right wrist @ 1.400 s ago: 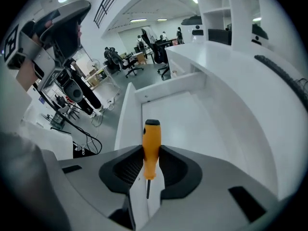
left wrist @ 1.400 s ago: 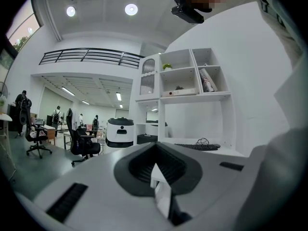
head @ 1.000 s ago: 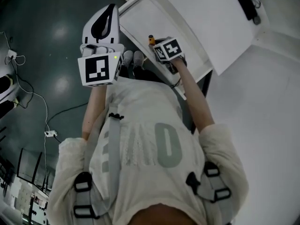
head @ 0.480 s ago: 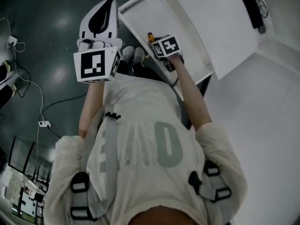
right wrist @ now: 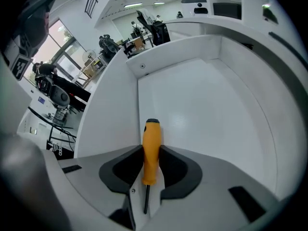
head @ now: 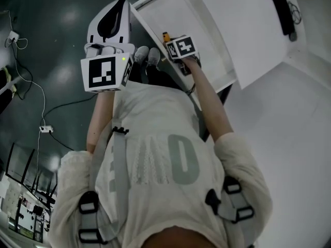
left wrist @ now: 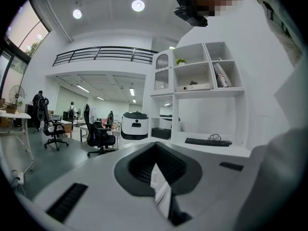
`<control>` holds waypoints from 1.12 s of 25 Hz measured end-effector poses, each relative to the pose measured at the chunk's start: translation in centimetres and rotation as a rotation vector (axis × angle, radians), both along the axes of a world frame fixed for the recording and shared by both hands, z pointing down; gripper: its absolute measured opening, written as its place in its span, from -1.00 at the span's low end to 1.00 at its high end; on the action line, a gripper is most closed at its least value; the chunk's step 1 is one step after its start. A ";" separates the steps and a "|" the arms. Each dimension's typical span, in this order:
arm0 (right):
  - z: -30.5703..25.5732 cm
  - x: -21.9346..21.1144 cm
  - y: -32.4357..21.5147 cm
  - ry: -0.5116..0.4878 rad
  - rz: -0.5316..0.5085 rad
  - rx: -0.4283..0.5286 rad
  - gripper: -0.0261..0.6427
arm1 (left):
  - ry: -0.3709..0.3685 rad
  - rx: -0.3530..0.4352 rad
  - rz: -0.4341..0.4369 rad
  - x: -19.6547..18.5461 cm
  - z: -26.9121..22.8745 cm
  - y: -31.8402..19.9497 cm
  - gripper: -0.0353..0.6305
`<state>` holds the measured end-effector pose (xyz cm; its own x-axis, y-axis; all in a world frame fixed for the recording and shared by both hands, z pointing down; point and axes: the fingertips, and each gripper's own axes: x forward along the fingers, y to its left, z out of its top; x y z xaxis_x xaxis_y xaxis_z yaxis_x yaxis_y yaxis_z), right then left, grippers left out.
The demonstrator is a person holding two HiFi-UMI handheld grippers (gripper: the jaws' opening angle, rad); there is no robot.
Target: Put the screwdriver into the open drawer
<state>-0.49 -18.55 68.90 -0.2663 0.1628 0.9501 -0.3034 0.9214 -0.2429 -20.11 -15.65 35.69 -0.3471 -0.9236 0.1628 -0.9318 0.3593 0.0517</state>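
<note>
Now: right gripper (right wrist: pixel 151 154), fingers clamped on orange screwdriver (right wrist: pixel 150 148), sits lower over open drawer (right wrist: pixel 207 105) than before; release likely next; left gripper (left wrist: pixel 161 192): fingers together, empty.

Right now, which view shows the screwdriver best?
Right gripper view: the screwdriver sits centred, its orange handle clamped between the jaws, dark shaft visible, above the open drawer. Head view shows only its orange end beside the marker cube. Left gripper view misses it.
</note>
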 end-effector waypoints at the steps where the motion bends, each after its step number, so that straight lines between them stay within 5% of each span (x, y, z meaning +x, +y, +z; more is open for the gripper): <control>1: 0.1 0.0 0.1 0.003 0.002 0.001 -0.62 | 0.003 -0.006 -0.005 0.0 0.2 0.2 -0.88; 28: 0.2 -0.1 0.2 0.004 0.007 -0.010 -0.60 | 0.024 -0.034 -0.020 -0.5 1.7 0.8 -0.88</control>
<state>-0.63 -18.38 69.06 -0.2636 0.1707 0.9494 -0.3107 0.9168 -0.2511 -20.61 -14.84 37.40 -0.3608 -0.9104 0.2027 -0.9232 0.3794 0.0609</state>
